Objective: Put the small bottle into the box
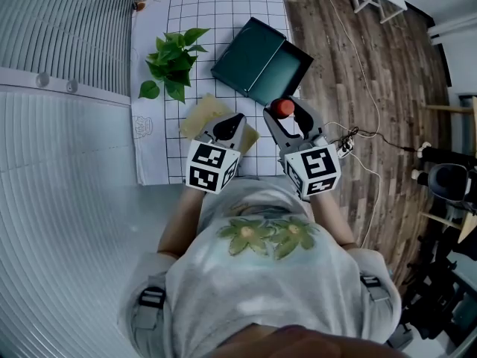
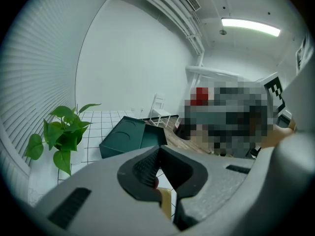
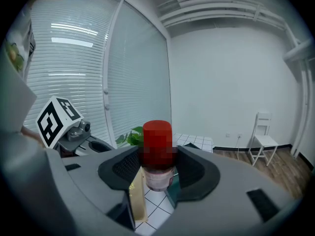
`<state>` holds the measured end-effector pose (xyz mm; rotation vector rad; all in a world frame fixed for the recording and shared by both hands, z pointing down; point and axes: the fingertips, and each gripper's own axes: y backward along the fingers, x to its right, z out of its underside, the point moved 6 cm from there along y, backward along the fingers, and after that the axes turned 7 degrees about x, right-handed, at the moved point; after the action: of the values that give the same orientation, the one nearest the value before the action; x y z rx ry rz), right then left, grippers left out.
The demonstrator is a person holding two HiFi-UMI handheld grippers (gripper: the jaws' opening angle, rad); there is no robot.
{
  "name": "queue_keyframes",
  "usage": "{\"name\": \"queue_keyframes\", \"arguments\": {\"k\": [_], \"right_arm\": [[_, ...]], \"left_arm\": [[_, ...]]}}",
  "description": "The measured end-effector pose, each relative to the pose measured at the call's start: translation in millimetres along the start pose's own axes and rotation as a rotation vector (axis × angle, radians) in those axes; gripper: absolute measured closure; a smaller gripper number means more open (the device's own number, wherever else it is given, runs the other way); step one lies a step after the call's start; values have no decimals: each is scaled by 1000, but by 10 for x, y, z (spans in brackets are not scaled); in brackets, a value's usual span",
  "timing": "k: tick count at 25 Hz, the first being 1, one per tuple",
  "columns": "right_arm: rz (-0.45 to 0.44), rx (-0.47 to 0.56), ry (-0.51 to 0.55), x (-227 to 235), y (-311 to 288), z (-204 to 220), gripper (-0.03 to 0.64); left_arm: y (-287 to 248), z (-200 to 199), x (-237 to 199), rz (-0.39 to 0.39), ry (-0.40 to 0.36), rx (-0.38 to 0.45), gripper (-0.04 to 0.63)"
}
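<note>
Height matters now: with my right gripper (image 1: 289,122) clamped on the small bottle (image 1: 282,108) at centre frame and my left gripper (image 1: 228,128) closed on nothing, I'd carry it up-frame above the green box (image 1: 261,60), lowering it upright before releasing.

The scene is seen steeply from above in the head view. Both gripper views are taken low, close along their jaws. The plant (image 1: 173,60) is shared by all three, the box (image 1: 261,60) by the head and left gripper views.

No legible writing is showing anywhere. The white grid-lined mat (image 1: 223,21) is carrying a dark print on its left edge, too small to read. The label on the small clear bottle with a red cap (image 3: 158,173) is showing only as a blur.
</note>
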<state>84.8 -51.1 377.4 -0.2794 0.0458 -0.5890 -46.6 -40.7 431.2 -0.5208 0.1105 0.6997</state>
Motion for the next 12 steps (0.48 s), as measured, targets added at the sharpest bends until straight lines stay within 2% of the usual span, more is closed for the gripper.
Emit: {"name": "queue_keyframes", "arguments": {"k": [12], "right_arm": [[6,-17,15,77,-175,39,399]], "left_arm": [[-45,37,-133,-3,23,-23,588]]}}
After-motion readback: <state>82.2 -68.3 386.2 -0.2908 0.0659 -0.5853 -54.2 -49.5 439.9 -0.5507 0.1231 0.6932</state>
